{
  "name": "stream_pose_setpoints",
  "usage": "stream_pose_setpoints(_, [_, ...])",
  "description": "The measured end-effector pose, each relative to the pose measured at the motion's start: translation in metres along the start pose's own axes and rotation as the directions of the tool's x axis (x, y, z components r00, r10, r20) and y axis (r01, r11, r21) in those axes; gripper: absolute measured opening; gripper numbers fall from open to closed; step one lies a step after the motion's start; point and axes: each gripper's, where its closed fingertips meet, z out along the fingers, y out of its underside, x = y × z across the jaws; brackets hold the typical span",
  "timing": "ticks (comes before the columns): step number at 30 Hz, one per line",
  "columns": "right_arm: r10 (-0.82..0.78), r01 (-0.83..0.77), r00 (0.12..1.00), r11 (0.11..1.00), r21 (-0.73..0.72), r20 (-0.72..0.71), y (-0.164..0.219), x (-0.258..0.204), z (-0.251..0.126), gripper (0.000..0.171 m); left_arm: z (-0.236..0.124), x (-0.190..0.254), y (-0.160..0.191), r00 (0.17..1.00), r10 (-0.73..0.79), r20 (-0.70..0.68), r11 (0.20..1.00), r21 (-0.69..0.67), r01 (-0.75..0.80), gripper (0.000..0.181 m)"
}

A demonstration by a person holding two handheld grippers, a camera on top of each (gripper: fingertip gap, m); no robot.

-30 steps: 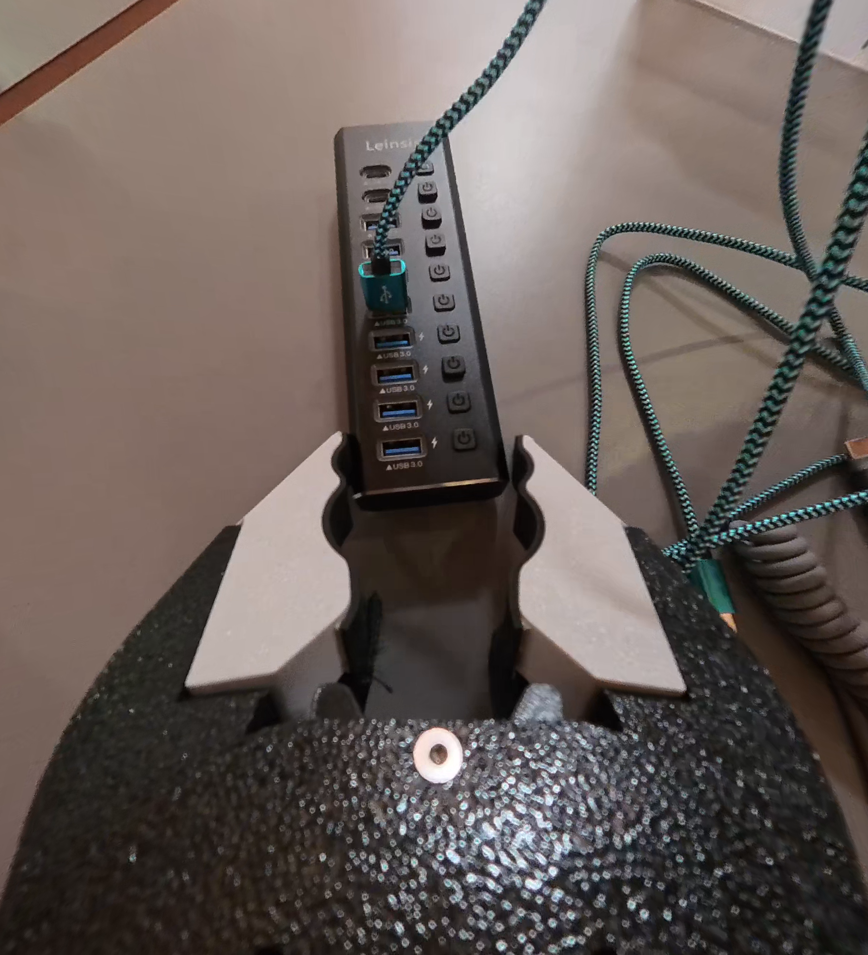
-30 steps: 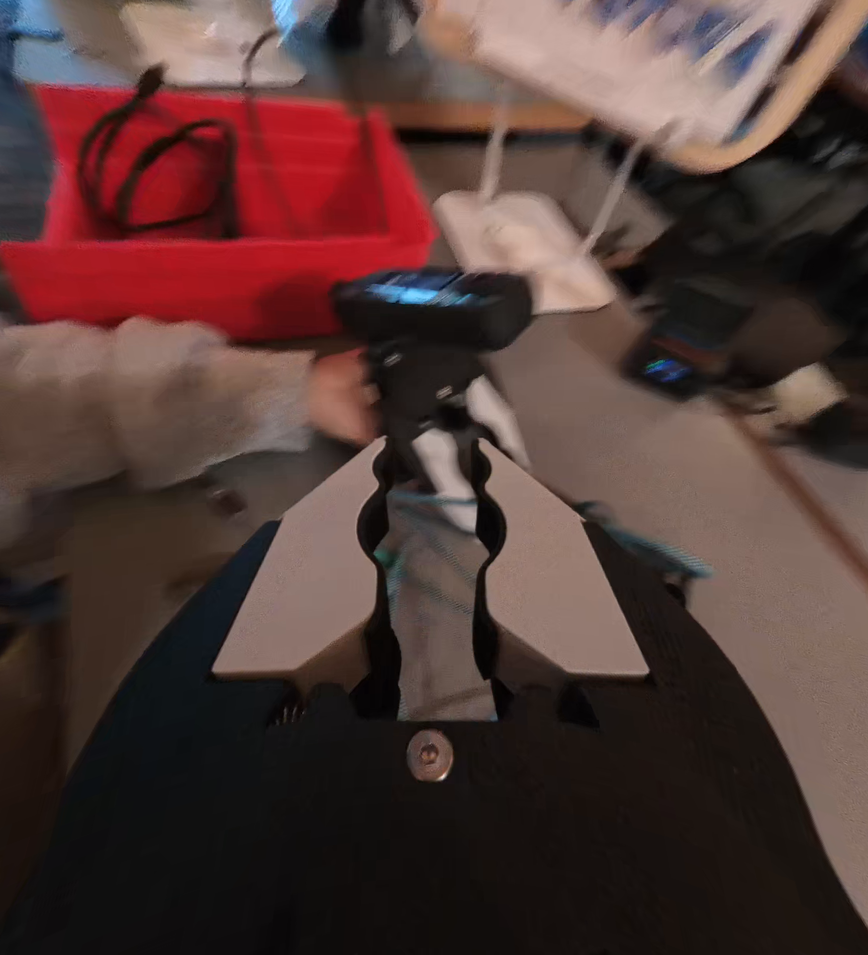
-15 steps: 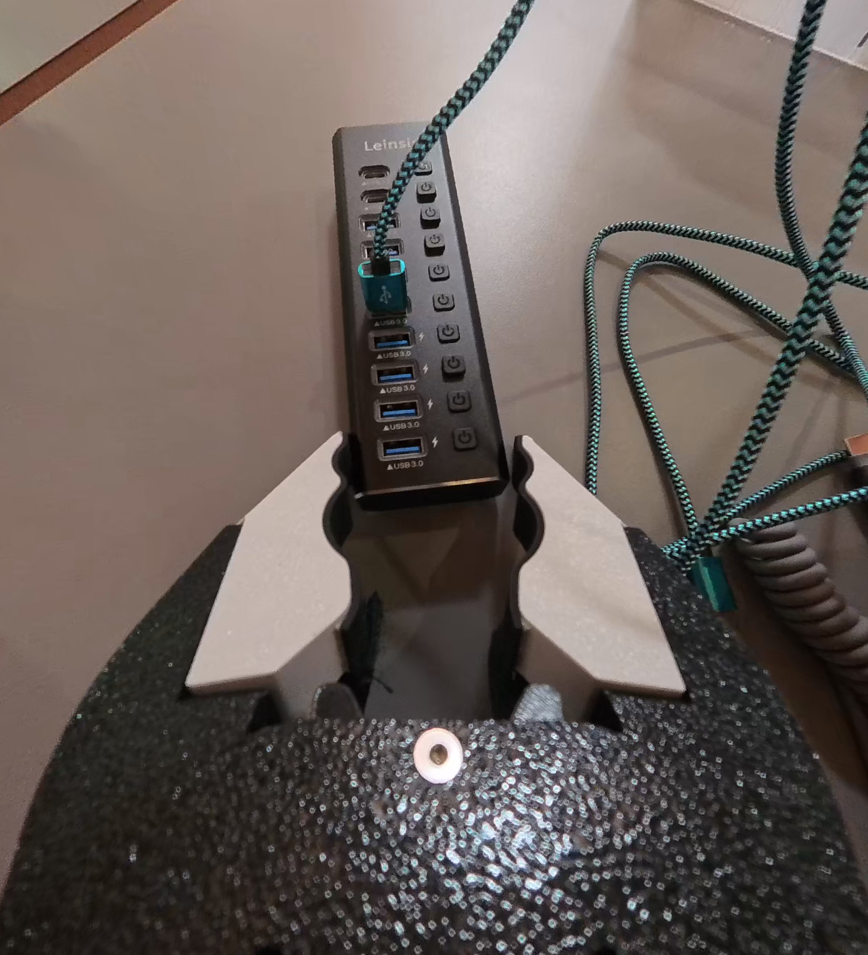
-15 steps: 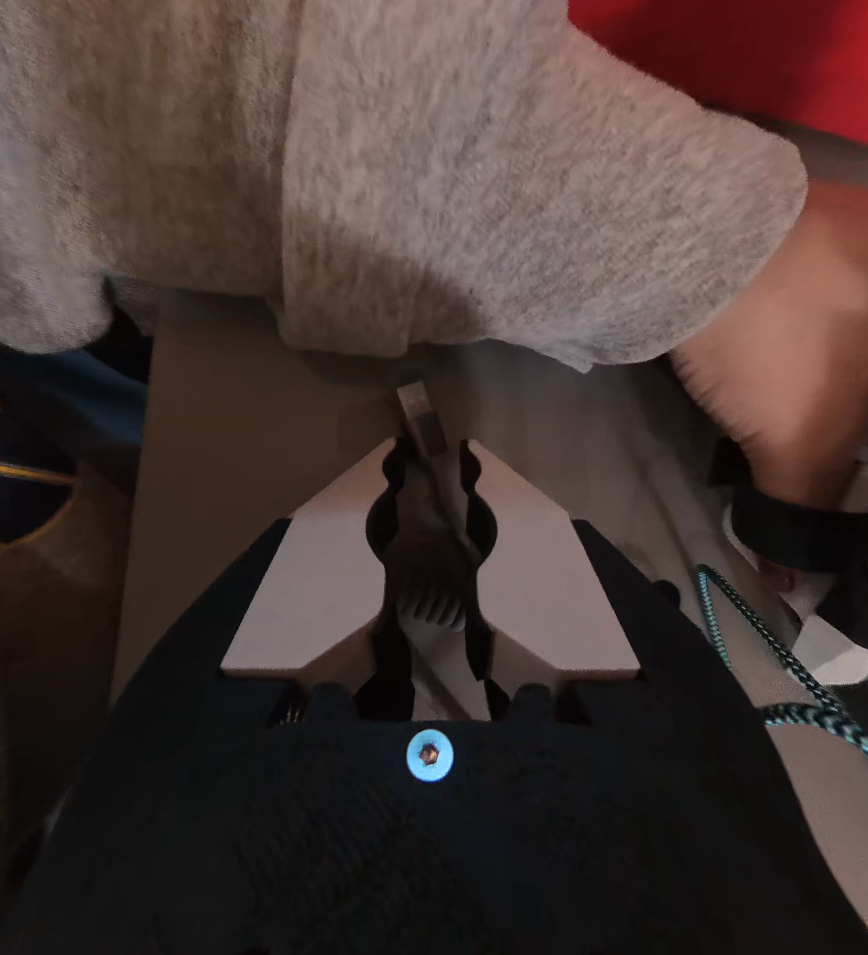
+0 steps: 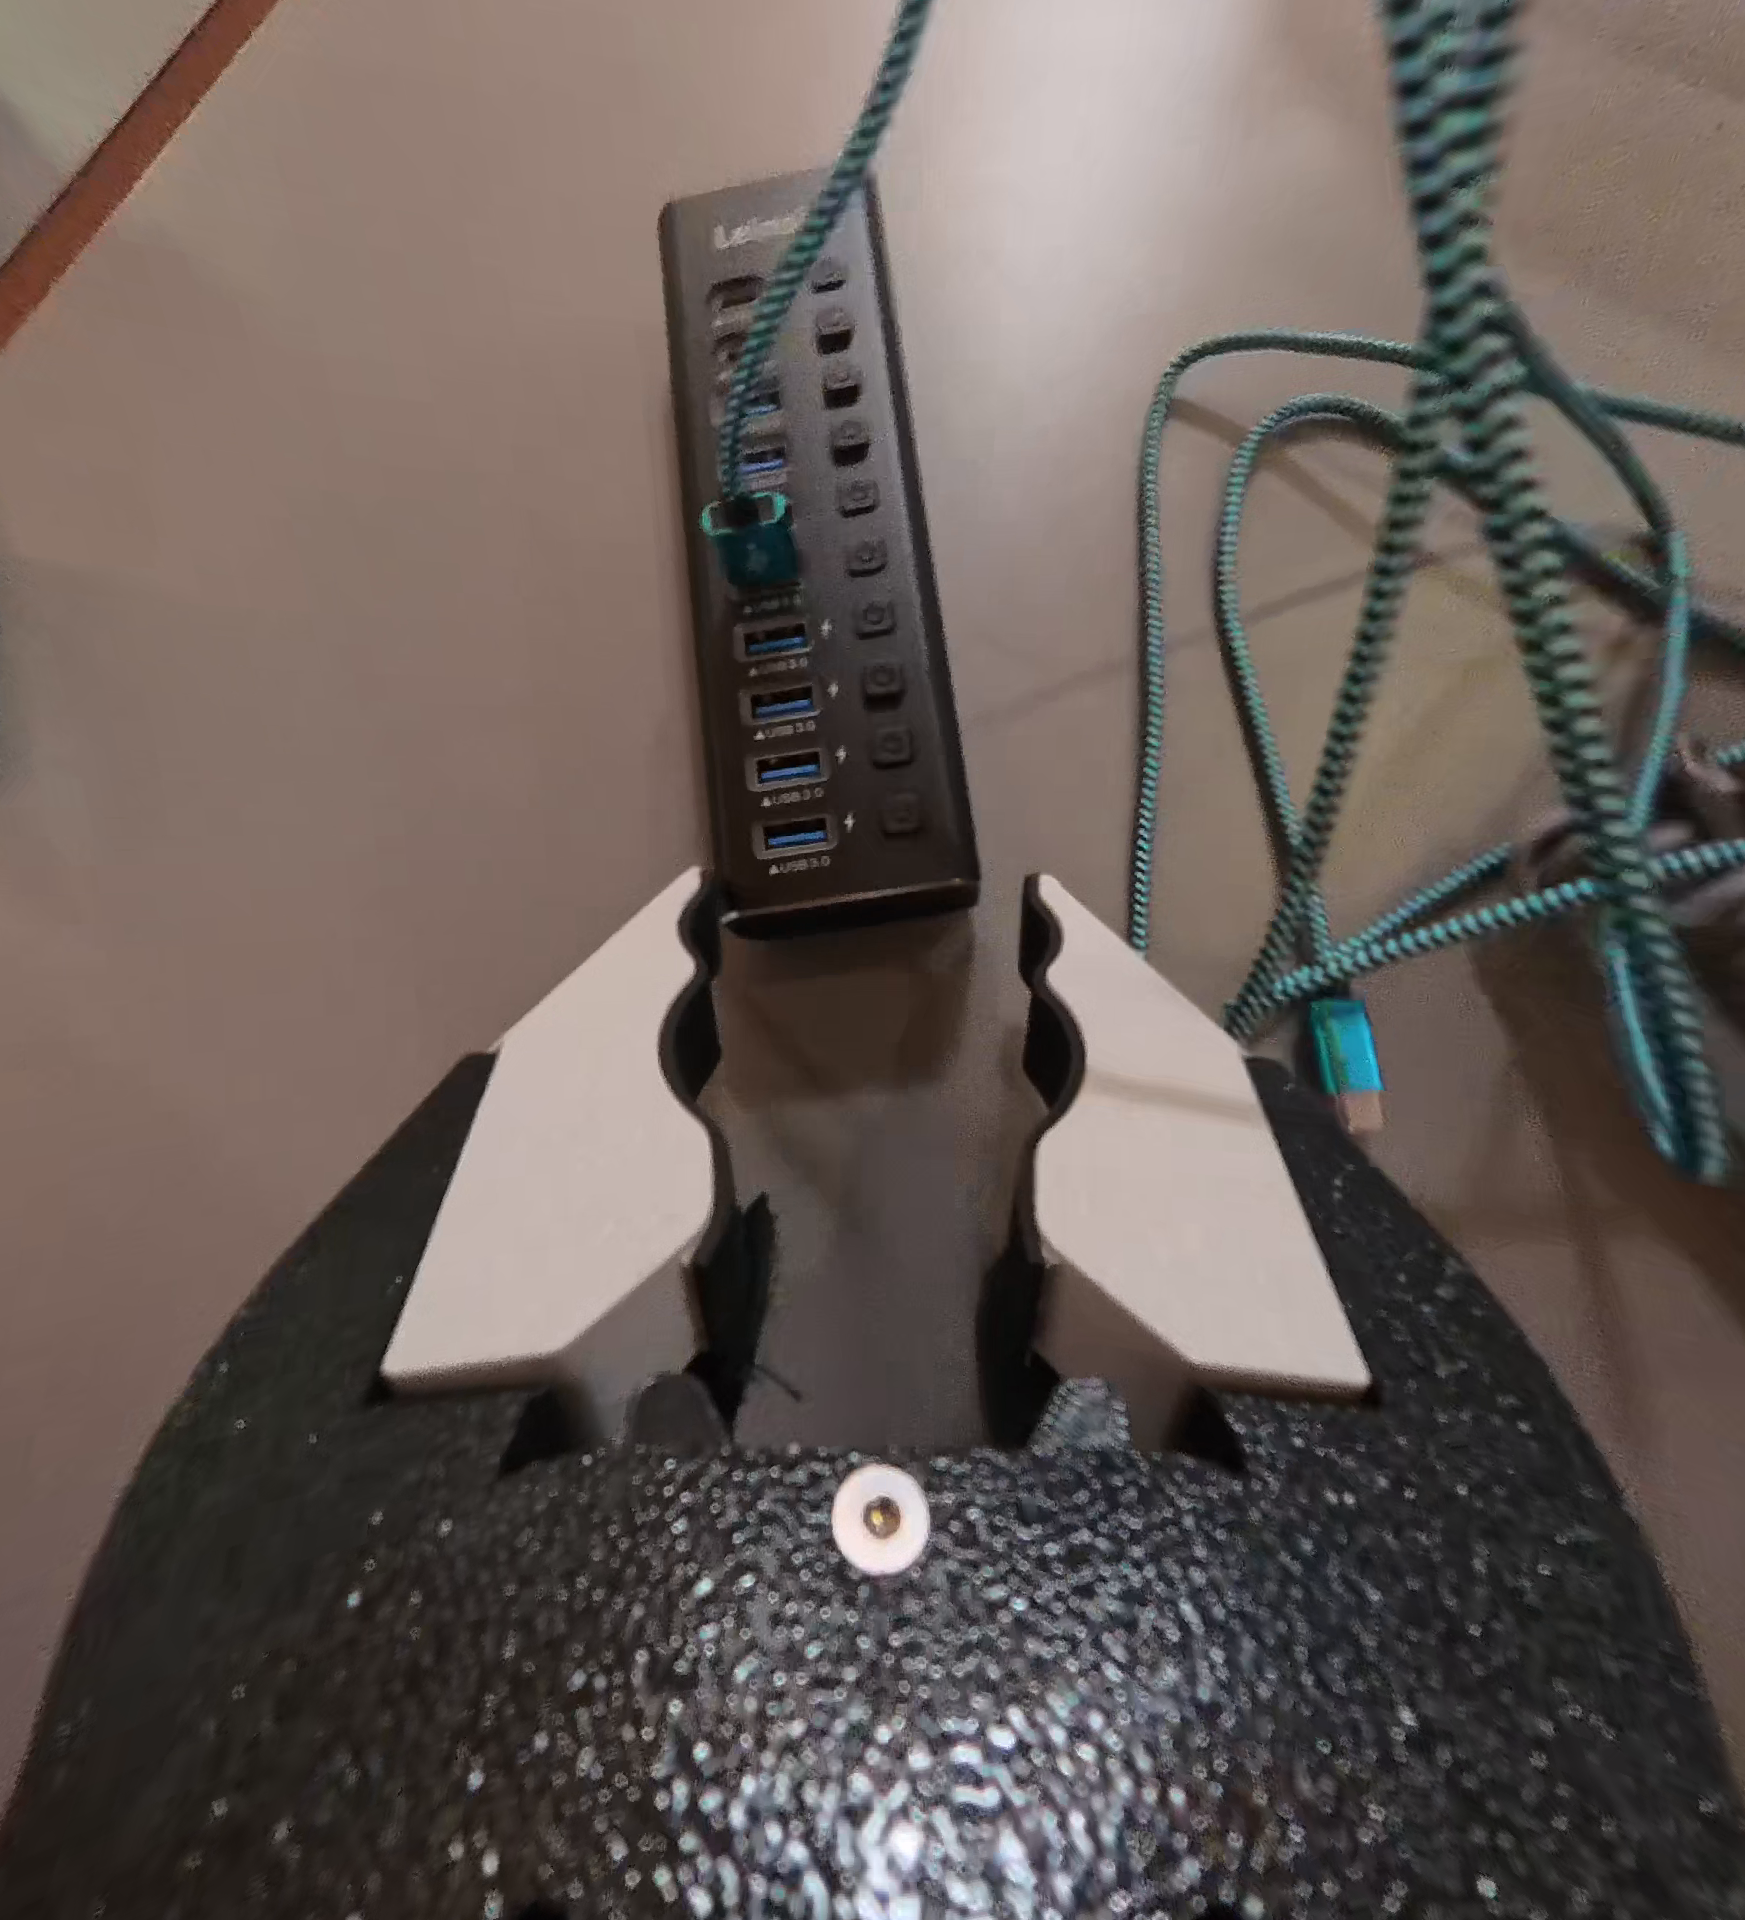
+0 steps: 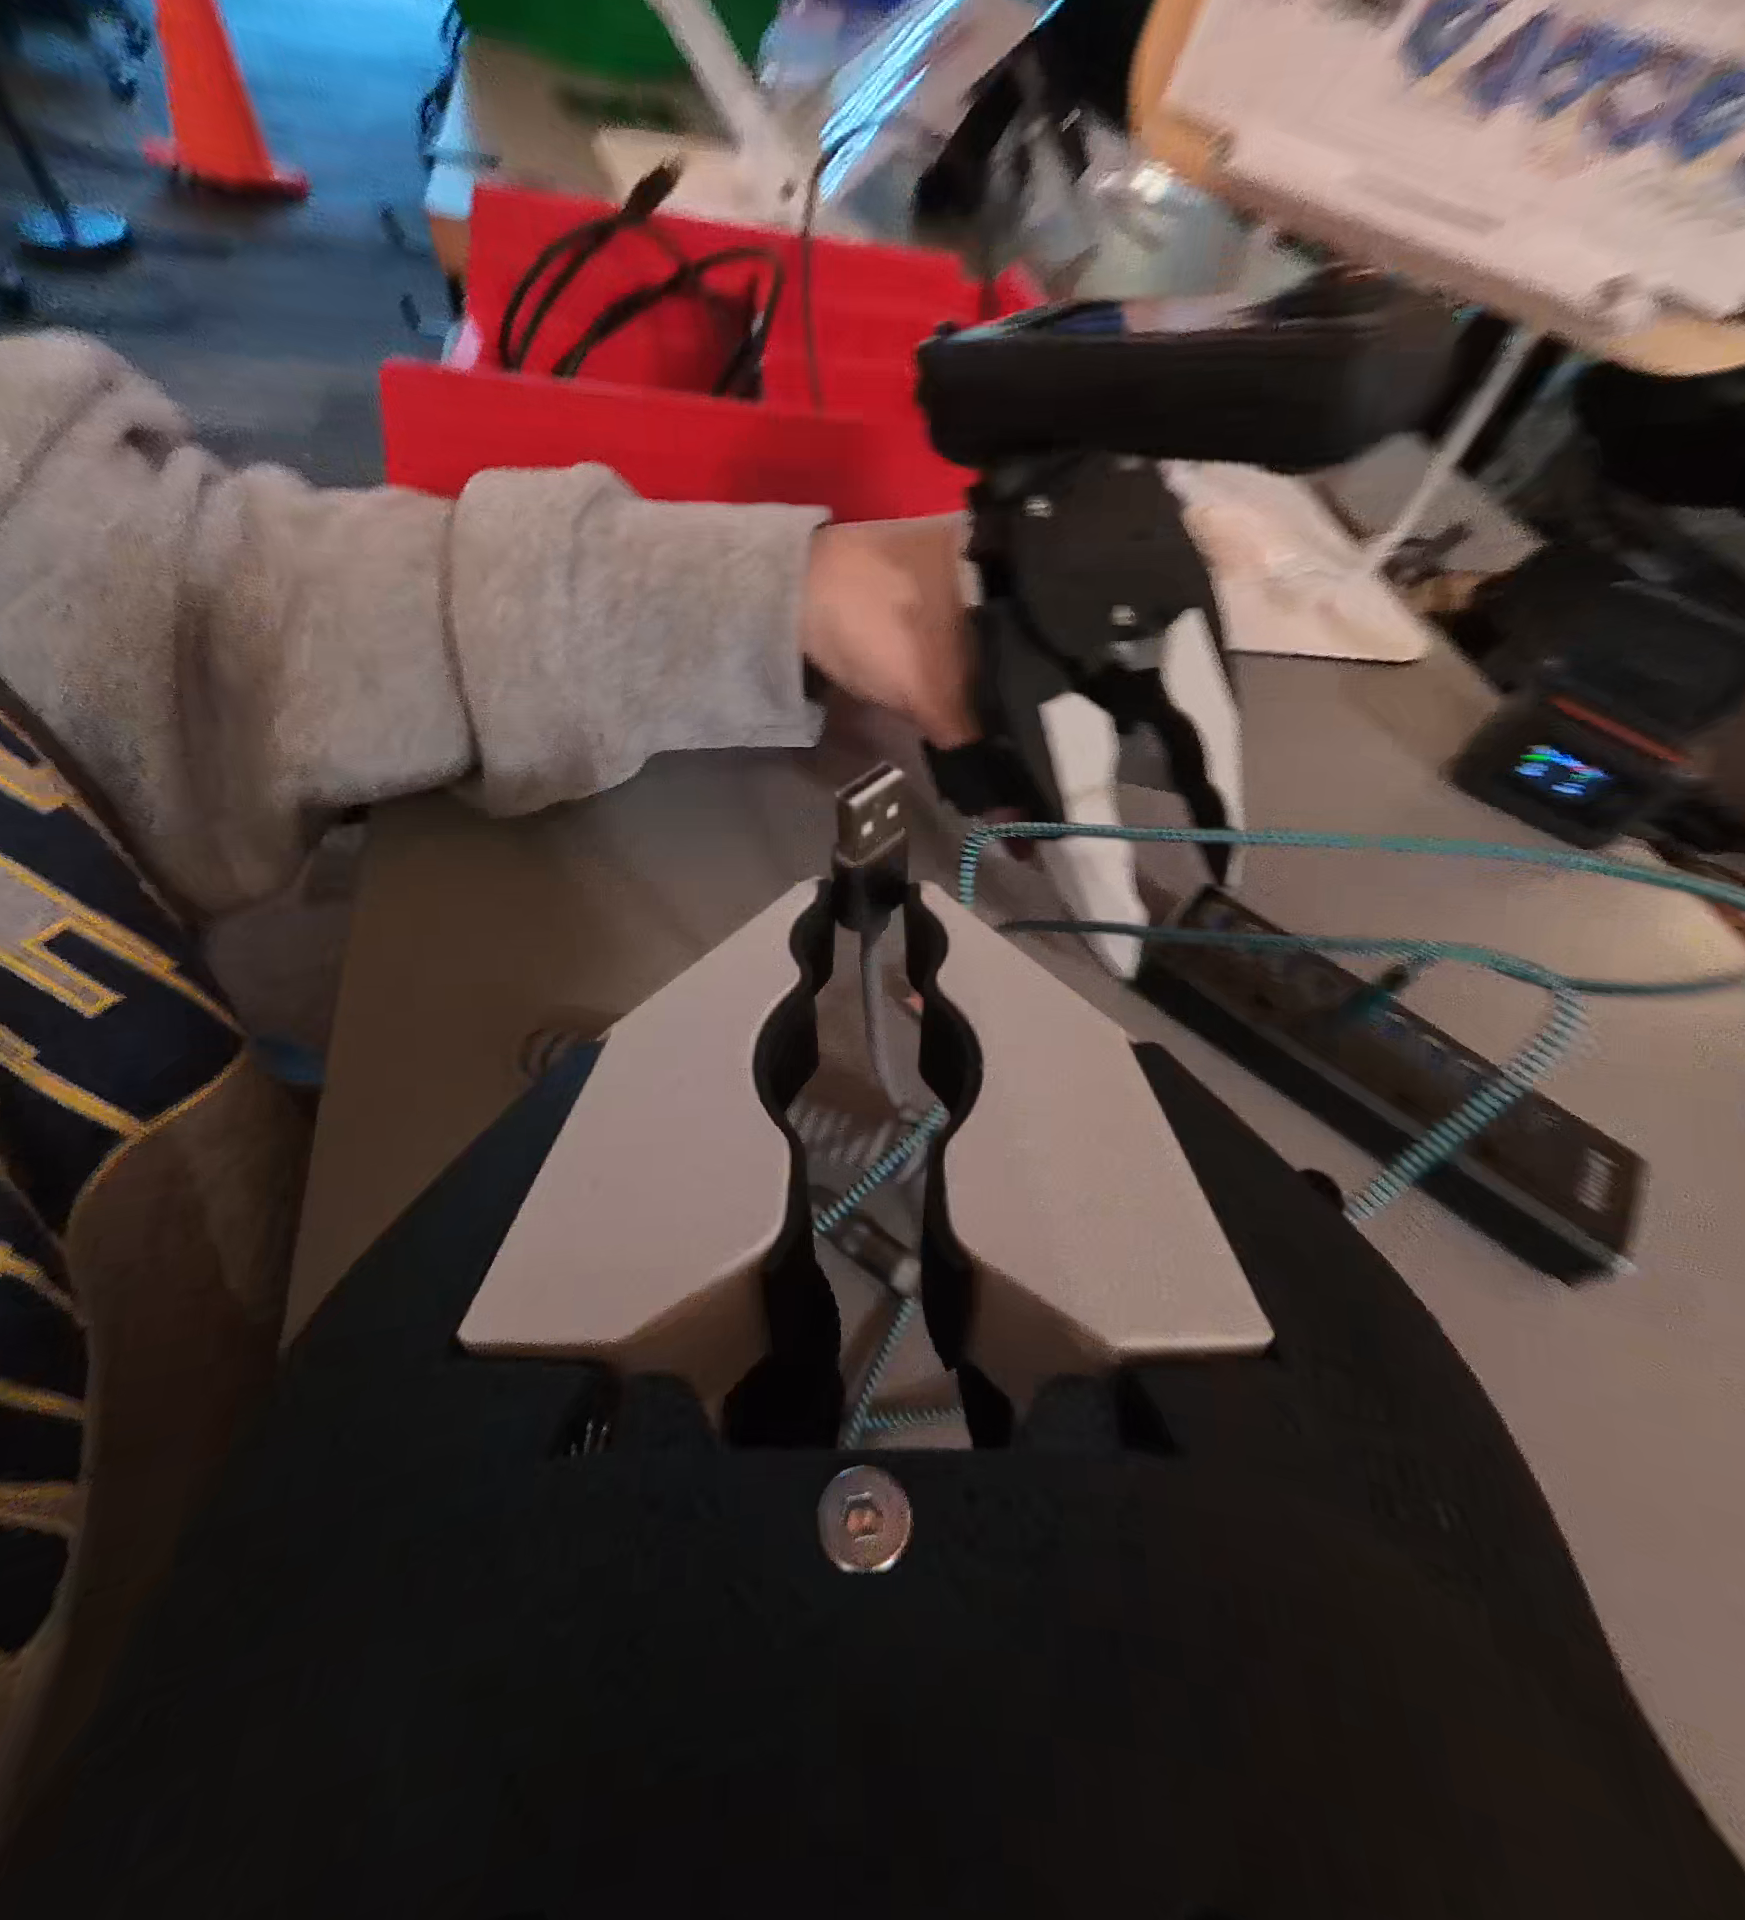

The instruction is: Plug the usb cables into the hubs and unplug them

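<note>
A long black hub is lying flat on the grey-brown table, carrying a column of ports beside a column of small buttons. Four blue ports nearest the camera are sitting empty; the farther ones are blurred and cannot be counted. One teal plug is standing in a port near the middle of the hub, its teal-and-black braided cable rising up out of frame. The left tool is sitting with its jaws apart at the hub's near end, the left finger touching or just beside the corner, the right finger clear of it. To the right, several braided cables are lying in a loose tangle with one free teal connector on the table and a grey coiled cable beside them.

The right tool is pinching one black USB cable behind its silver plug, which is sticking out past the fingertips above the table. Beyond it, a hand in a grey sleeve is gripping the left tool over the hub. One red bin is standing farther back.
</note>
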Motion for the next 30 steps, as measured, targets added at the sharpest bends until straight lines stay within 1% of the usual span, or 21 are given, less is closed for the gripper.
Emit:
stream_pose_setpoints(1, [0.006,-0.005,0.999,1.000,0.025,-0.036,-0.001,0.007,-0.012,0.011,-0.003,0.001,0.000,0.999,0.031,-0.012,1.000,-0.005,-0.031,0.058])
stream_pose_setpoints(2, [0.007,-0.005,0.998,0.999,0.036,-0.066,-0.001,0.013,-0.021,0.011,-0.006,-0.001,0.001,0.999,0.047,0.007,0.999,-0.013,-0.047,0.061])
stream_pose_setpoints(3, [0.007,-0.003,0.995,0.999,0.042,-0.097,0.001,0.018,-0.030,0.011,-0.009,-0.004,0.000,0.998,0.064,0.026,0.998,-0.017,-0.064,0.059])
stream_pose_setpoints(4, [0.004,0.001,0.992,0.999,0.042,-0.126,0.002,0.022,-0.037,0.011,-0.011,-0.007,-0.002,0.997,0.060,0.054,0.998,-0.018,-0.059,0.053])
stream_pose_setpoints(6, [-0.010,0.018,0.983,0.999,0.044,-0.182,0.005,0.029,-0.047,0.008,-0.018,-0.016,-0.006,0.989,0.013,0.146,0.999,-0.033,-0.008,0.042])
stream_pose_setpoints(7, [-0.019,0.030,0.978,0.998,0.048,-0.206,0.005,0.031,-0.050,0.008,-0.023,-0.019,-0.009,0.982,0.006,0.186,0.999,-0.042,0.002,0.042])
stream_pose_setpoints(8, [-0.025,0.036,0.976,0.998,0.047,-0.218,0.005,0.032,-0.052,0.007,-0.028,-0.016,-0.016,0.980,0.012,0.199,1.000,-0.030,-0.006,0.043])
stream_pose_setpoints(10, [-0.063,0.073,0.965,0.997,0.030,-0.253,0.005,0.032,-0.052,0.007,-0.038,-0.006,-0.030,0.982,-0.005,0.189,1.000,0.009,0.003,0.043])
stream_pose_setpoints(12, [-0.139,0.141,0.943,0.990,-0.015,-0.301,0.005,0.033,-0.051,0.007,-0.047,0.002,-0.036,0.984,-0.024,0.179,1.000,0.019,0.021,0.039])
stream_pose_setpoints(16, [-0.352,0.315,0.845,0.936,-0.157,-0.404,0.004,0.035,-0.049,0.007,-0.064,0.006,-0.035,0.983,-0.061,0.173,0.998,-0.002,0.062,0.035])
stream_pose_setpoints(18, [-0.451,0.385,0.786,0.892,-0.236,-0.423,0.004,0.034,-0.048,0.007,-0.073,0.012,-0.040,0.988,-0.077,0.130,0.997,0.031,0.074,0.036])
stream_pose_setpoints(20, [-0.523,0.432,0.739,0.851,-0.298,-0.424,0.003,0.032,-0.046,0.007,-0.084,0.027,-0.051,0.998,-0.058,0.037,0.994,0.093,0.054,0.037])
stream_pose_setpoints(22, [-0.572,0.464,0.702,0.819,-0.337,-0.425,0.000,0.031,-0.045,0.007,-0.097,0.053,-0.063,0.993,0.028,-0.111,0.985,0.170,-0.009,0.039])
stream_pose_setpoints(24, [-0.595,0.476,0.689,0.802,-0.360,-0.414,-0.001,0.029,-0.043,0.007,-0.113,0.085,-0.074,0.950,0.219,-0.220,0.948,0.277,-0.155,0.047])
stream_pose_setpoints(25, [-0.600,0.479,0.687,0.798,-0.365,-0.409,-0.002,0.028,-0.042,0.007,-0.119,0.099,-0.077,0.916,0.334,-0.222,0.910,0.331,-0.251,0.051])
stream_pose_setpoints(26, [-0.604,0.483,0.686,0.795,-0.368,-0.406,-0.003,0.028,-0.040,0.007,-0.124,0.110,-0.081,0.885,0.424,-0.190,0.866,0.371,-0.335,0.052])
stream_pose_setpoints(27, [-0.604,0.483,0.688,0.794,-0.368,-0.401,-0.003,0.027,-0.039,0.007,-0.128,0.117,-0.086,0.864,0.481,-0.151,0.828,0.401,-0.391,0.051])
stream_pose_setpoints(30, [-0.600,0.478,0.704,0.796,-0.370,-0.381,-0.003,0.024,-0.034,0.007,-0.136,0.145,-0.094,0.783,0.612,-0.109,0.726,0.470,-0.502,0.039])
